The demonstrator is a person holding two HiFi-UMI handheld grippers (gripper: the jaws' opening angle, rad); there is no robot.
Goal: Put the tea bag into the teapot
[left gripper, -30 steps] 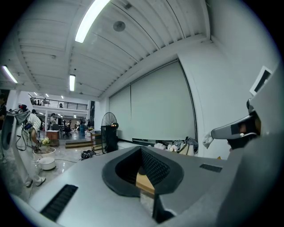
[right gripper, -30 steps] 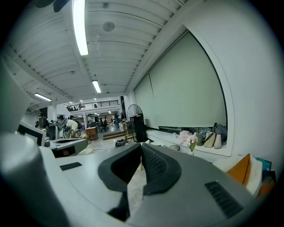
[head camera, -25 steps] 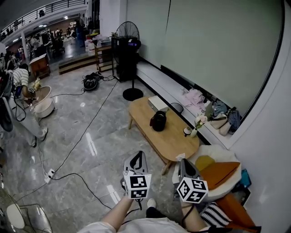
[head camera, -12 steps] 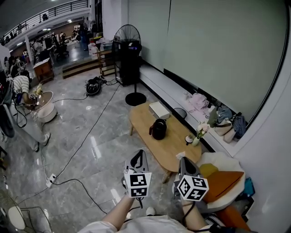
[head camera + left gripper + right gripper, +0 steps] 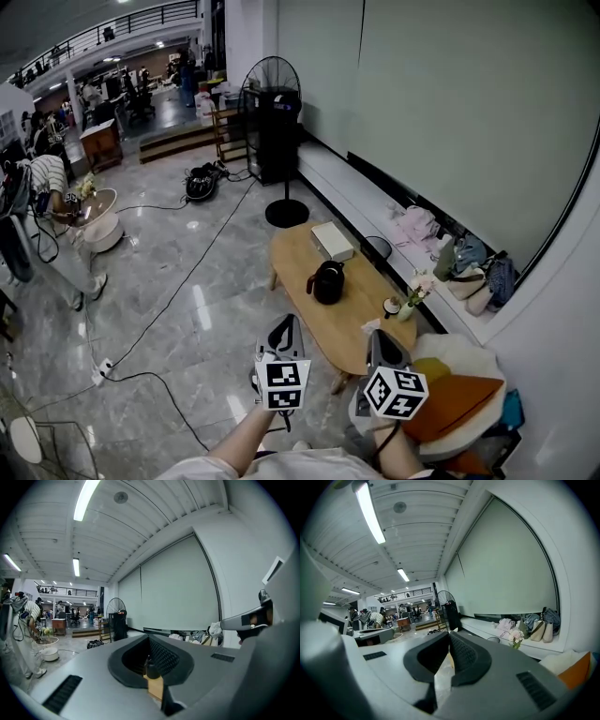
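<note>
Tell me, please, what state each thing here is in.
left gripper: jaws shut, nothing held.
right gripper: jaws shut on the tea bag, which appears to be the pale scrap at their tips.
teapot: upright on the table, untouched; lid too small to judge.
flower vase: upright on the table.

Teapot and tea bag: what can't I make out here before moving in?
Teapot: too small in the head view to tell if its lid is on; in the left gripper view the jaws of the shut left gripper hide most of it.
Tea bag: only a pale scrap at the tip of the shut right gripper; its jaws cover the rest.
Cup: contents too small to see.
</note>
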